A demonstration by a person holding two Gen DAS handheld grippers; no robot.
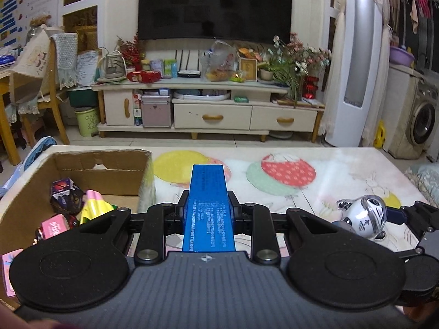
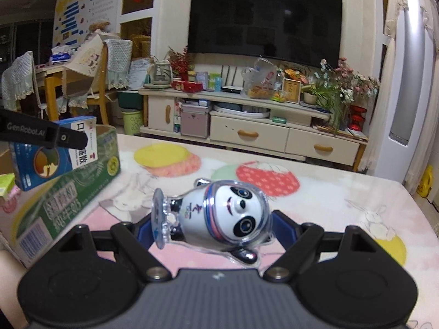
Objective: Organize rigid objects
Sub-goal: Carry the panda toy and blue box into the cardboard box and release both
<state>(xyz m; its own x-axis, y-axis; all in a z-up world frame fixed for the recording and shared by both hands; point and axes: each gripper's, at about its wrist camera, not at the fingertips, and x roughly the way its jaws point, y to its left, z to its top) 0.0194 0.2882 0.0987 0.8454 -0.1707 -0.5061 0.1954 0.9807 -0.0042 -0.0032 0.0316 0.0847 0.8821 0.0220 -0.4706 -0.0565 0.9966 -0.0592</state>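
The left tool is clenched on a slim blue carton, light but crushable, beside the cardboard box at the surface's left edge. The right tool grasps a glossy, slippery panda figurine across its body.

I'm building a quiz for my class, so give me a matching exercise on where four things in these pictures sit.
Things:
1. blue rectangular carton
2. white plastic panda figurine
3. pink-and-yellow plastic toy
4. red spotted balloon print

Places:
A. inside the brown cardboard box
B. in the left hand-held gripper
C. on the tablecloth
D. in the right hand-held gripper

Pairs: 1-B, 2-D, 3-A, 4-C
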